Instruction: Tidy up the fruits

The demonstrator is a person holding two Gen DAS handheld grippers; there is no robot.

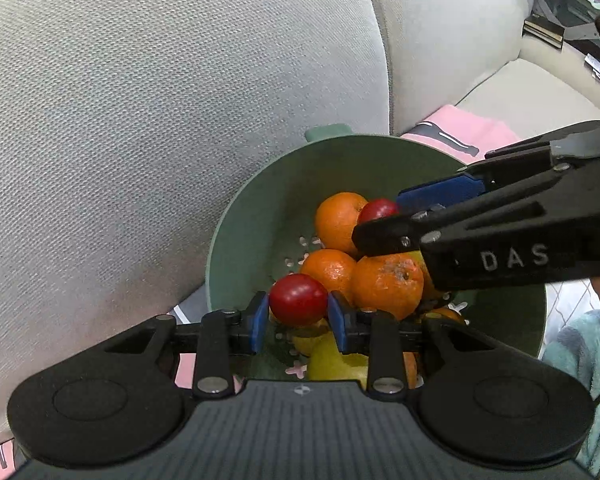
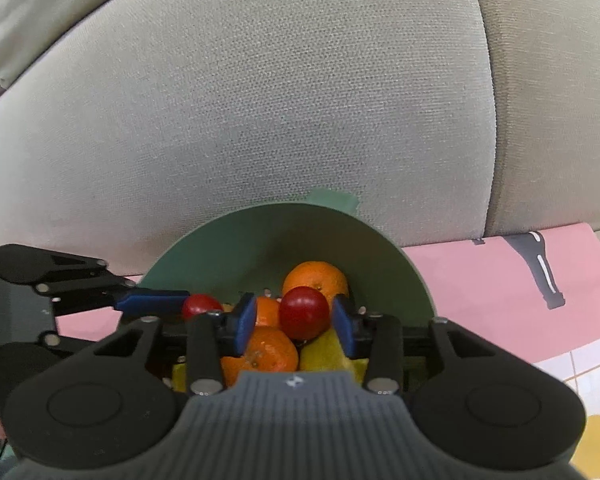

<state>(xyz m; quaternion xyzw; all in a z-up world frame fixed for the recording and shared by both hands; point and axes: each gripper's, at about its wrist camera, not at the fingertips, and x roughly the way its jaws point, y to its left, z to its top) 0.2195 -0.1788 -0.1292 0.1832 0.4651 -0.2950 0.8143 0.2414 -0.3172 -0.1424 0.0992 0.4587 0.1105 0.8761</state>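
Observation:
A green colander bowl [image 1: 260, 216] on the sofa holds several oranges [image 1: 338, 220], yellow fruits [image 1: 332, 360] and small red fruits. My left gripper [image 1: 299, 316] is shut on one red fruit [image 1: 298, 299], its blue pads touching both sides, over the bowl's near rim. My right gripper [image 2: 294, 320] reaches into the bowl from the right; a second red fruit [image 2: 304, 312] sits between its blue pads, touching the right pad with a small gap at the left pad. The left gripper also shows in the right wrist view [image 2: 204, 304], holding its red fruit [image 2: 200, 306].
Beige sofa back cushions [image 1: 180, 120] rise right behind the bowl. A pink cloth [image 2: 500, 280] with black bottle prints lies under and right of the bowl. Clutter on a table [image 1: 572, 8] sits at the far right. A tiled floor [image 2: 580, 368] shows at lower right.

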